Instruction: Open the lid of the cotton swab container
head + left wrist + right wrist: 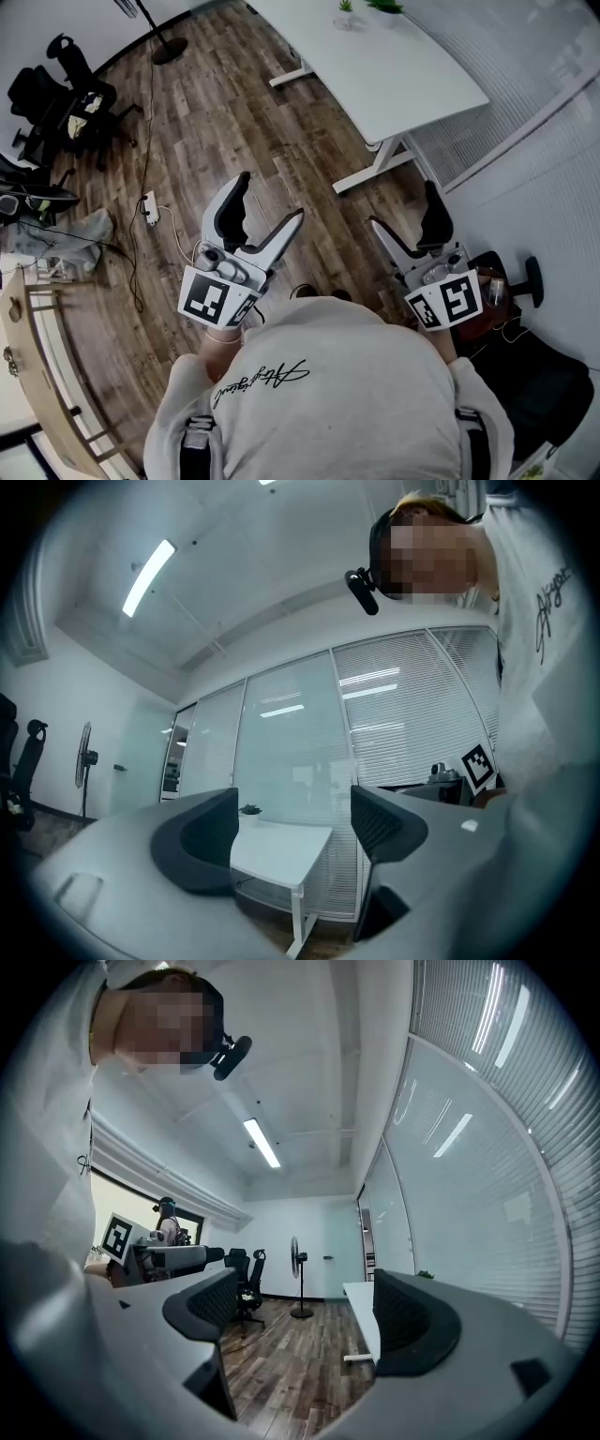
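Note:
No cotton swab container shows in any view. I hold both grippers up in front of my chest, above the wooden floor. My left gripper [272, 199] stands open with nothing between its dark pads, and the left gripper view shows only a white table and a glass wall past my left gripper [292, 832]. My right gripper [401, 206] is open and empty too. In the right gripper view, my right gripper [305, 1316] frames bare floor and a standing fan [300, 1279].
A white table [375, 56] with small potted plants [345, 9] stands ahead, along a glass wall with blinds. Black office chairs [66, 84] are at the far left. A power strip [150, 208] with cables lies on the floor. A wooden shelf [37, 356] is at my left.

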